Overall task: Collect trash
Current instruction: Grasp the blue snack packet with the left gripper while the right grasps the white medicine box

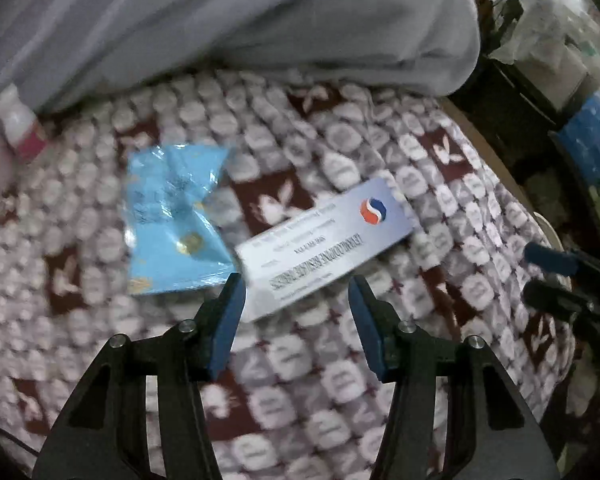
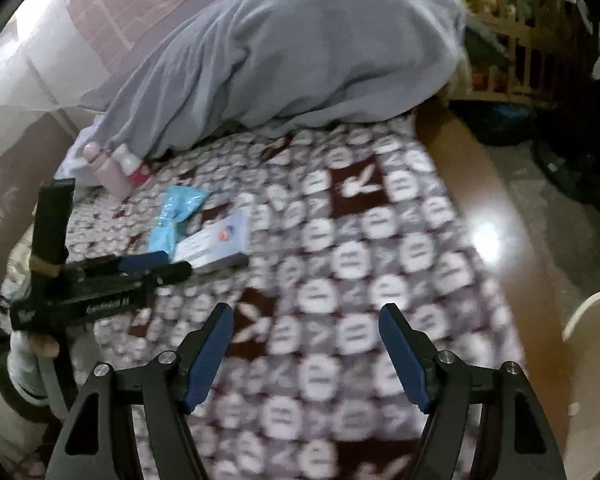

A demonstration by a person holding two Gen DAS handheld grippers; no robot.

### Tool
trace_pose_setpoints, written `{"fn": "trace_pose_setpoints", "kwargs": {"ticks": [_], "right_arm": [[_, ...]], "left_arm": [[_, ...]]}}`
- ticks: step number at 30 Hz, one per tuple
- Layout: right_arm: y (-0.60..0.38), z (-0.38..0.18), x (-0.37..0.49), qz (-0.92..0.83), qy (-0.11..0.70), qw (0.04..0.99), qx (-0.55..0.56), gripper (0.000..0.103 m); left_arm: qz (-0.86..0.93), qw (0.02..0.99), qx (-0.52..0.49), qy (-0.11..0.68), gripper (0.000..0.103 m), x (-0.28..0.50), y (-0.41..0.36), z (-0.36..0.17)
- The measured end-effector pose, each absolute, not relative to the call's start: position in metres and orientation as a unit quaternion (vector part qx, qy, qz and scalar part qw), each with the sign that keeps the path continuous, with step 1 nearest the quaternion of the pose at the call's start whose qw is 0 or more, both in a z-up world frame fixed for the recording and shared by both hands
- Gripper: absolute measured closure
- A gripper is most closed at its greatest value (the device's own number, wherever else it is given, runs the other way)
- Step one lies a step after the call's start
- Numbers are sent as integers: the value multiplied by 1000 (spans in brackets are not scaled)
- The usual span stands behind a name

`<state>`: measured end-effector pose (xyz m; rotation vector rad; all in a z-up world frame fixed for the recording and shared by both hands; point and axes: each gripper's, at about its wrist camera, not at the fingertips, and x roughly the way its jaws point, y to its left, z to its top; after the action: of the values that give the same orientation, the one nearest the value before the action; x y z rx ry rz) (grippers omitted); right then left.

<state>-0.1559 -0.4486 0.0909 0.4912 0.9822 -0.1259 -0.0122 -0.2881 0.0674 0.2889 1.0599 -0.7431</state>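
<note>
1. Step in hand, by judgement: pickup approach; left gripper (image 1: 296, 280), jaws apart and empty, hovering over white medicine box (image 1: 324, 242) at frame centre, beside blue wrapper (image 1: 174, 220) on patterned blanket (image 1: 340, 380).
2. Right gripper (image 2: 306, 312) spread wide, holding nothing.
3. Next, likely: lowered, then closed across box's near end.

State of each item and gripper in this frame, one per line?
Blue wrapper: crumpled, lying on the blanket.
White box: lying flat beside the wrapper, near end between the left gripper's tips.
Left gripper: open, not pressing the box.
Right gripper: open, empty.
</note>
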Motion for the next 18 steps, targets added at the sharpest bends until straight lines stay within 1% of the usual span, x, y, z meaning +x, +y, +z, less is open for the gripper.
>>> {"fn": "trace_pose_setpoints", "kwargs": {"ticks": [4,6,9,13,14,16,18], "right_arm": [[-422,88,-139,-11,473,848,238,30],[-407,80,-123,11,488,842,230,30],[-392,67,-99,43,503,830,238,30],[-386,52,-69,63,518,815,254,30],[-386,48,-64,64,520,812,258,30],[-389,43,-58,59,523,809,261,30],[-390,41,-53,56,522,810,259,30]], "left_arm": [[-289,834,149,447,51,8,-269,83],[-264,844,140,445,51,29,-262,83],[-239,845,131,460,43,60,-261,69],[-246,832,121,483,42,81,-274,49],[-246,832,117,483,40,84,-276,45],[-244,835,97,483,35,91,-275,41],[-253,822,59,506,35,101,-267,39]]}}
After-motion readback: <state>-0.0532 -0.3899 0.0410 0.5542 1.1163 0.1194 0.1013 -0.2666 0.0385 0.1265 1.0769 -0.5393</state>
